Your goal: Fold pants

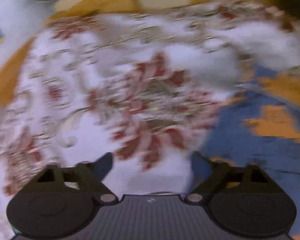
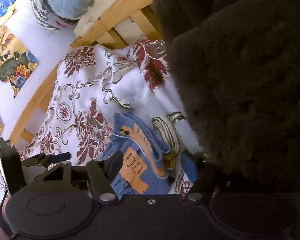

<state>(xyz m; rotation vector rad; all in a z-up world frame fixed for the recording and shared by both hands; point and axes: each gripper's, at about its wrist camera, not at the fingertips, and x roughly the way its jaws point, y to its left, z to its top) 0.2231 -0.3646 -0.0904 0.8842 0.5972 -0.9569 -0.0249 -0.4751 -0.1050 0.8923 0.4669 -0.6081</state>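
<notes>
**Both grippers open over blue pants on a floral bedspread: loose fabric is the risk**

Nearest in my right wrist view, the right gripper (image 2: 150,164) has its jaws spread, pinching nothing. Directly between and just beyond them lie the blue pants (image 2: 138,160), bunched in a heap with orange patches. A dark fuzzy blanket (image 2: 240,80) covers the right finger and could get pinched along with the pants. To the left I see the left gripper (image 2: 48,160).

In my left wrist view, heavily motion-blurred, the left gripper (image 1: 152,166) is also spread and empty. The pants (image 1: 260,140) lie to its right. Beyond, the floral bedspread (image 1: 80,100) is rumpled; I judge a blind grab could snag it. Farthest back stands the wooden bed frame (image 2: 118,16).
</notes>
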